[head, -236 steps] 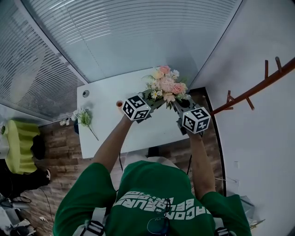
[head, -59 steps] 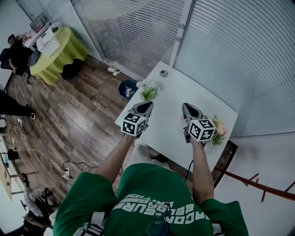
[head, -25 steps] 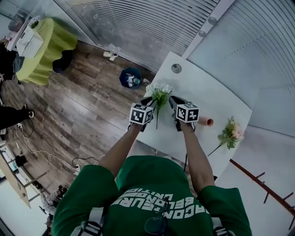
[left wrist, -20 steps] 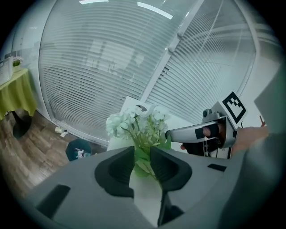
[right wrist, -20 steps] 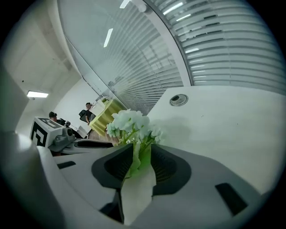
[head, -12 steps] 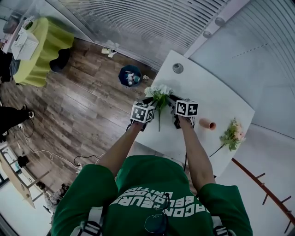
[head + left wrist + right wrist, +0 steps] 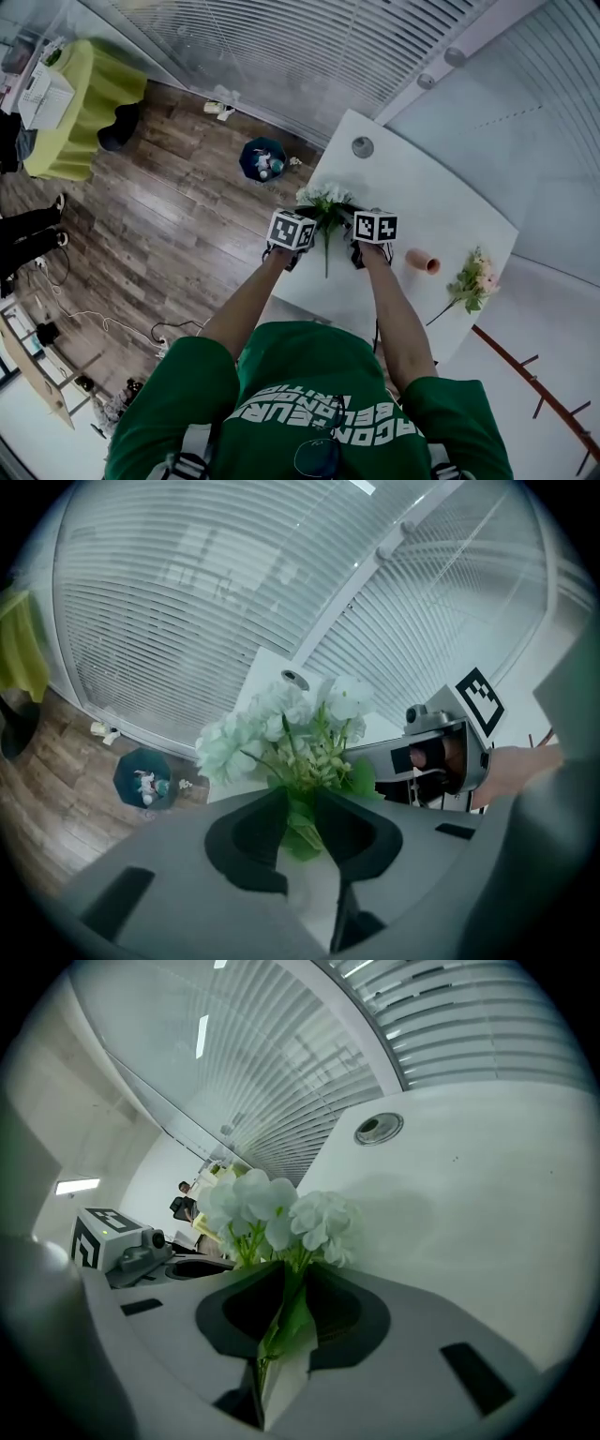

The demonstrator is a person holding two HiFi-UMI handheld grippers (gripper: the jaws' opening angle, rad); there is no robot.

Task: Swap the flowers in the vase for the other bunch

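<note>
L tongs [image 7: 300,806], R tongs [image 7: 294,1281] on white bunch [image 7: 324,198] stems

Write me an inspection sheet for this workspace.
Surface: white table, cable grommet near its far corner.
Job's things: white bunch at the table's left edge; small vase without flowers; pink bunch lying to its right.
Clutter: nothing seen.
Claws: left claw shut on the white bunch's stems; right claw has just been closing on the same stems.
Cables: loose cables on the floor.
Surroundings: wooden floor, bin, yellow-clothed table, blinds, coat rack.
</note>
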